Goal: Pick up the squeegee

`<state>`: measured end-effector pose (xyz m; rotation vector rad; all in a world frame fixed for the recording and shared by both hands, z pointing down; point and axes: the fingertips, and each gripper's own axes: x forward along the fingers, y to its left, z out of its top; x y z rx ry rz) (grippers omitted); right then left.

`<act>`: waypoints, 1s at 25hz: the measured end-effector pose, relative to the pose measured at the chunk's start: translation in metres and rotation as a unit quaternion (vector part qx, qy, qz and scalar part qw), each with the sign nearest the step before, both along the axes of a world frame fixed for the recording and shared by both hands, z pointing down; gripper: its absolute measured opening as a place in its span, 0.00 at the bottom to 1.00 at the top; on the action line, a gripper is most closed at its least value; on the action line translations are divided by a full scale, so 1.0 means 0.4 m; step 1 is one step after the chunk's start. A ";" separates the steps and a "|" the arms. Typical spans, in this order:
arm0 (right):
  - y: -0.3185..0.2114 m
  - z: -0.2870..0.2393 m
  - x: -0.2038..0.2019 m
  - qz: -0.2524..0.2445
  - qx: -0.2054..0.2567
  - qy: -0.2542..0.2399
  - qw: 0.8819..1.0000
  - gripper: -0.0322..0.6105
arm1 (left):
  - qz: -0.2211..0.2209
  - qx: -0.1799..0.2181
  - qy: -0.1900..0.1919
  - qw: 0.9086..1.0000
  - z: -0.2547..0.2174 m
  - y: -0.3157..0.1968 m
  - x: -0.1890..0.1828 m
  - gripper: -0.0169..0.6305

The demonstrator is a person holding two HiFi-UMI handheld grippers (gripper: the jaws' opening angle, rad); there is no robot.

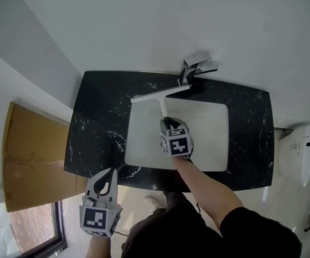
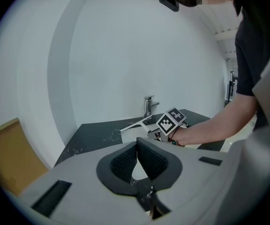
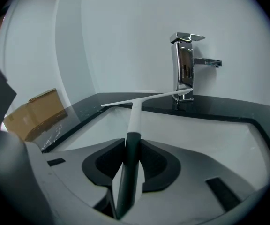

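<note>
As seen from the head view, a black marbled counter (image 1: 98, 122) carries a white rectangular basin (image 1: 144, 144) with a chrome tap (image 1: 195, 66) behind it. The squeegee (image 1: 163, 94) lies over the basin's back edge. Its white blade runs from the back left corner towards the tap's base, and its handle points back towards the person. The right gripper (image 1: 168, 122) sits over the basin at the handle's near end. The left gripper (image 1: 111, 172) is held off the counter's front left edge, well apart from the squeegee. A cardboard box (image 1: 31, 155) stands to the left of the counter.

In the left gripper view, the left gripper (image 2: 136, 143) has its jaws together at the tips, with nothing between them. The squeegee (image 2: 134, 124) and the right gripper (image 2: 159, 131) show beyond it, over the basin.

In the right gripper view, the right gripper (image 3: 132, 144) is clamped on the dark lower handle of the squeegee (image 3: 136, 111), both pads pressing its sides. The blade's right end is close to the foot of the tap (image 3: 184, 69). Whether the blade rests on the counter cannot be determined.
</note>
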<state>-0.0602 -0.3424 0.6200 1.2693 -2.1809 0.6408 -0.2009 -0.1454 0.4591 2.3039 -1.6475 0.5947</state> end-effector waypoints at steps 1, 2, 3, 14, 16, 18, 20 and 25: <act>0.002 -0.011 0.005 0.000 0.004 0.000 1.000 0.22 | 0.001 0.003 0.000 1.000 -0.004 0.006 0.000 0.03; 0.004 -0.021 0.010 0.001 0.008 0.000 1.000 0.21 | 0.002 0.006 0.000 1.000 -0.007 0.011 0.000 0.03; 0.005 -0.031 0.016 0.003 0.013 -0.001 1.000 0.21 | 0.003 0.010 0.000 1.000 -0.011 0.015 0.000 0.03; 0.074 -0.154 0.074 0.016 0.065 -0.012 0.998 0.21 | 0.014 0.052 0.002 0.999 -0.067 0.104 0.004 0.03; 0.102 -0.193 0.082 0.015 0.077 -0.015 0.997 0.21 | 0.018 0.061 0.001 0.998 -0.079 0.129 0.006 0.03; 0.136 -0.240 0.088 0.011 0.091 -0.020 0.996 0.21 | 0.023 0.071 0.001 0.997 -0.093 0.154 0.008 0.03; 0.176 -0.291 0.096 0.007 0.108 -0.024 0.994 0.21 | 0.028 0.082 0.003 0.996 -0.107 0.181 0.012 0.03; 0.304 -0.417 0.124 -0.006 0.150 -0.032 0.988 0.21 | 0.047 0.105 0.009 0.993 -0.139 0.250 0.022 0.03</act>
